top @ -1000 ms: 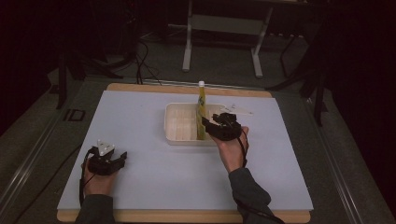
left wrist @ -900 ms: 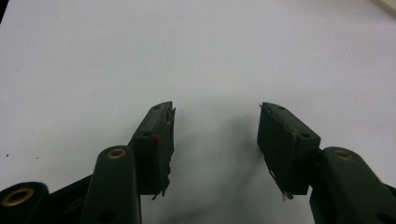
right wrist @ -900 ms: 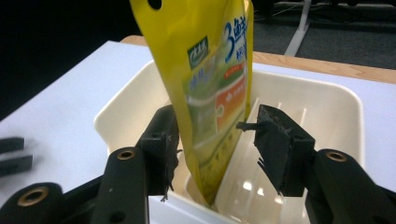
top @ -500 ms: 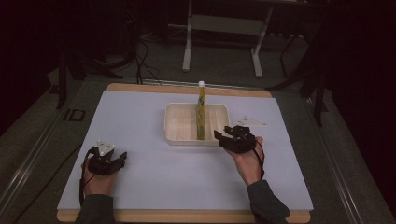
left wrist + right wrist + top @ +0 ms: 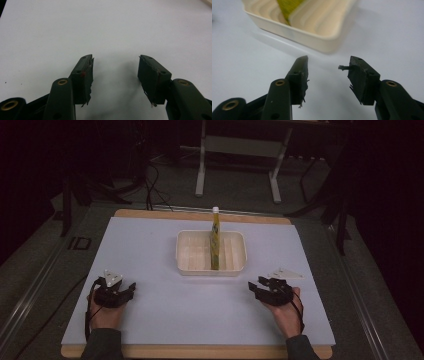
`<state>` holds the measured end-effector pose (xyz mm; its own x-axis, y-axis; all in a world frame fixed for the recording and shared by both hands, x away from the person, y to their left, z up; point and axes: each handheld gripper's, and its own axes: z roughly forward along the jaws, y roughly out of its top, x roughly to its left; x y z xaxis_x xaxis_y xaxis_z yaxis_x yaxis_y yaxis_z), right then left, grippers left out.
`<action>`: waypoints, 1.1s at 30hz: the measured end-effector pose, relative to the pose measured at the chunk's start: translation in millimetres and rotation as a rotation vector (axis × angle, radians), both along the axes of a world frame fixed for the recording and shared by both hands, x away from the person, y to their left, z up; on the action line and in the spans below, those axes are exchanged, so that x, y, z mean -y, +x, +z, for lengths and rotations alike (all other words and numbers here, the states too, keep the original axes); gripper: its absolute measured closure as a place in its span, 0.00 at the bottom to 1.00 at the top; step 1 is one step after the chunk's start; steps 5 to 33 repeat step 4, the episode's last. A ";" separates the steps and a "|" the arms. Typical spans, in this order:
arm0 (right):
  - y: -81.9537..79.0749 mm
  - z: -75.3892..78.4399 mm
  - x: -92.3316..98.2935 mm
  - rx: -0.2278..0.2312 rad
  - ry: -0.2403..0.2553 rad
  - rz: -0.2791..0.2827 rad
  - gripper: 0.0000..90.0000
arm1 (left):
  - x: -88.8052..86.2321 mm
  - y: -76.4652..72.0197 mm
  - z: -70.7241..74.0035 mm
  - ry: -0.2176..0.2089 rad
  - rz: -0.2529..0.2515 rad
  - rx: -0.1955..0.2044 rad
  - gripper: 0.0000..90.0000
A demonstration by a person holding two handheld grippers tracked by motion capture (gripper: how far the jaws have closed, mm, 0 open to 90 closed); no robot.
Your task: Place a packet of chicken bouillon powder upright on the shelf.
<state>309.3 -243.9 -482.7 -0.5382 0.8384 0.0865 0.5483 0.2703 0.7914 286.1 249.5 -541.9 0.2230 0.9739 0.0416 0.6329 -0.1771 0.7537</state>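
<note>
Cream plastic is forming the shallow ribbed rectangular tray (image 5: 235,267) sitting mid-surface on the pale blue mat-covered surface (image 5: 150,245). A tall yellow squeeze bottle with a white cap (image 5: 215,240) is standing upright inside it. You are holding your left tongs (image 5: 131,289) released and empty near the front left edge, and your right tongs (image 5: 254,288) released and empty just in front of the tray's near right corner.

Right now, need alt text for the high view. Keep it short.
A yellow bottle stands upright in a cream tray mid-table, while the open left gripper and right gripper rest on the pale mat near the person's edge, both empty.
</note>
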 end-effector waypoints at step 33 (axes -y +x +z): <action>-1.6 -12.8 28.9 -0.014 -0.013 -0.079 0.55 | -0.2 0.1 0.1 0.000 0.005 -0.001 0.50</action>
